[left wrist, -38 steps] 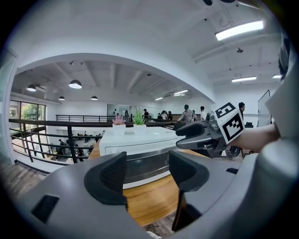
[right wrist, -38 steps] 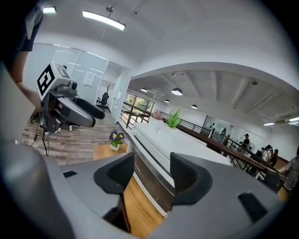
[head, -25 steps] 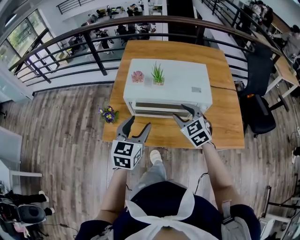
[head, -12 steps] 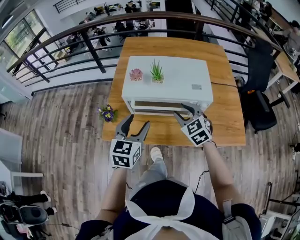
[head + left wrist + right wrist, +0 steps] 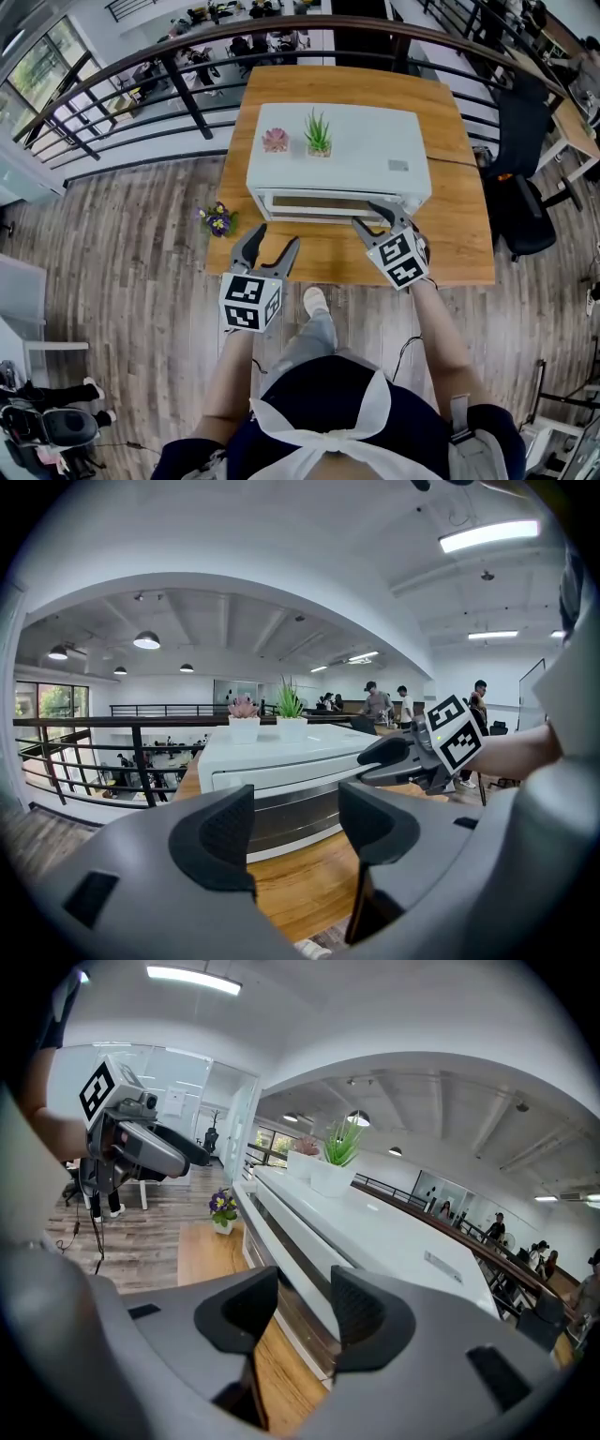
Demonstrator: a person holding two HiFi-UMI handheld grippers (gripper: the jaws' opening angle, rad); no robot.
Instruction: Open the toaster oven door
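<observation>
Head view: right gripper at the door handle of the toaster oven. Left gripper view: left gripper spread, empty, oven beyond its tips. Right gripper view: jaws, having just been closing, pinch the handle between them. An off-centre pull may slip off or drag the oven.

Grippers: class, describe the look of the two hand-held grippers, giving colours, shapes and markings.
The left gripper and the right gripper look alike: each has a grey body ending in two curved fingers with dark, textured inner faces. Each also carries a white cube printed with black square markers.
</observation>
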